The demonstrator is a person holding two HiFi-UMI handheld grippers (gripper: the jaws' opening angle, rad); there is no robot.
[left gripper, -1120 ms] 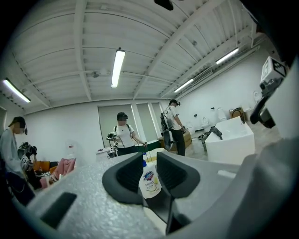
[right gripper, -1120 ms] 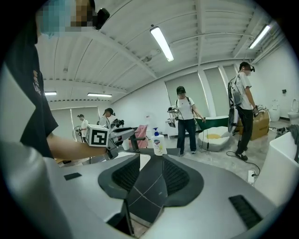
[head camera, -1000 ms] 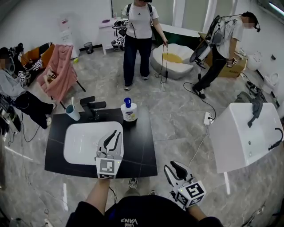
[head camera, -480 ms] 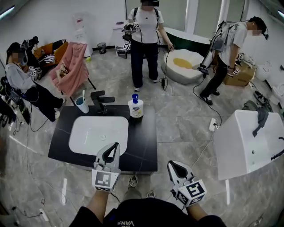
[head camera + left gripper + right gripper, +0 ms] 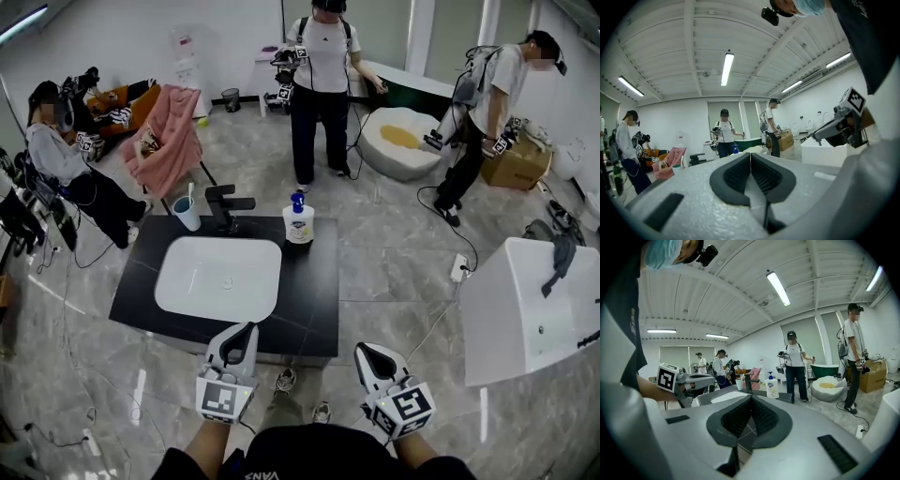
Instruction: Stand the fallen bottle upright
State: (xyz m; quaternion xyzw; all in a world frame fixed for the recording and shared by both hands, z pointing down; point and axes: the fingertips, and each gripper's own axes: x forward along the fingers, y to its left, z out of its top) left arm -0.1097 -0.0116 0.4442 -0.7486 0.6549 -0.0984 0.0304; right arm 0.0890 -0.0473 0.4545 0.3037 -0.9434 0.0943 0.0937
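Upright bottle [image 5: 299, 226]; toothbrush [image 5: 191, 192] in cup [image 5: 186, 217]

grey marble floor [image 5: 394, 262], white walls [image 5: 112, 47], ceiling strip lights [image 5: 725, 69], a pink chair [image 5: 169, 150], a white tub [image 5: 525, 300] at right.

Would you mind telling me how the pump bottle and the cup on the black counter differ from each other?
The pump bottle is white with a blue pump closing its top; the cup is open and has a slim stick, likely a toothbrush, standing in it. The pump bottle stands right of the black faucet, the cup left of it. Both stand upright on the counter behind the basin.
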